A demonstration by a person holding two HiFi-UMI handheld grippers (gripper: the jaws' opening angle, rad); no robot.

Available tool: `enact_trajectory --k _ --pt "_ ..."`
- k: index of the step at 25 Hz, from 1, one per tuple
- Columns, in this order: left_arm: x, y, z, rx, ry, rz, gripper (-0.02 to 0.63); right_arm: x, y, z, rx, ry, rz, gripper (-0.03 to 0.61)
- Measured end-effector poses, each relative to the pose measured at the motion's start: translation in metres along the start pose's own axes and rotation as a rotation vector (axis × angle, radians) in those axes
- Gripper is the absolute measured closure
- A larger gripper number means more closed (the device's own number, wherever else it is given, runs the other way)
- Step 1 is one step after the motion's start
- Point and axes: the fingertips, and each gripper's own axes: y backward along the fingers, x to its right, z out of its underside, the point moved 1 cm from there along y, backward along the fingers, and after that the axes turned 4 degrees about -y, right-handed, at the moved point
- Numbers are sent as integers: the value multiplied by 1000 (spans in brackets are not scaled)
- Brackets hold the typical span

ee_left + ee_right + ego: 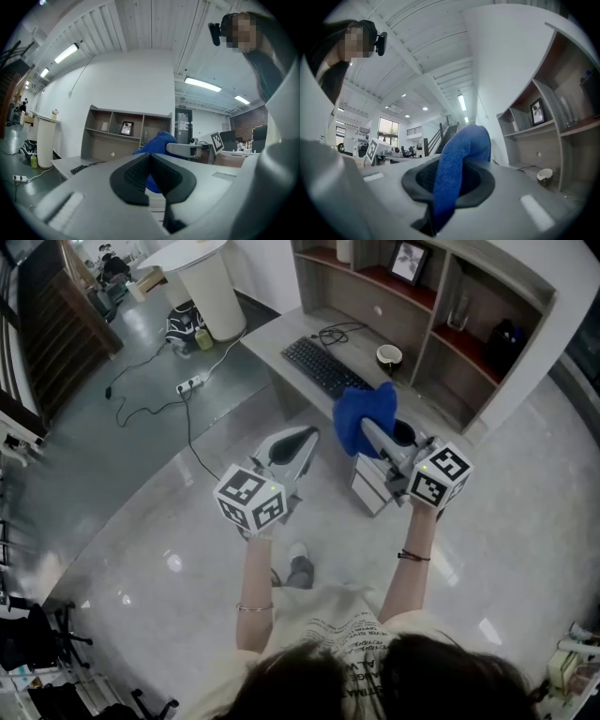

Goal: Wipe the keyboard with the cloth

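Hanging over the right gripper (370, 430), the blue cloth (360, 411) is clamped tight between its jaws and is held up in the air, near the desk (279, 334). The black keyboard (319, 367) is seen on the desk, farther away. The left gripper (305, 439) is squeezed closed with nothing in it.

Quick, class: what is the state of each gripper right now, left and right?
Left gripper: closed, holding nothing.
Right gripper: closed on the blue cloth.
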Motion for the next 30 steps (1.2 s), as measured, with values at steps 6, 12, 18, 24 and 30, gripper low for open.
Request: enact_trajectory --k 6,12,18,24,30 --pt "-44 9 6 -3 20 23 615 1 -43 8 -8 1 22 520" --pt "-82 14 2 9 27 58 615 -1 -82 10 -19 26 34 520" --pt "-114 11 5 7 24 93 615 7 -112 14 -13 32 59 520" --pt "-143 8 9 -3 20 123 615 18 -136 21 -5 33 88 520" --pt "-160 5 17 -9 26 153 615 26 -148 30 9 26 138 520"
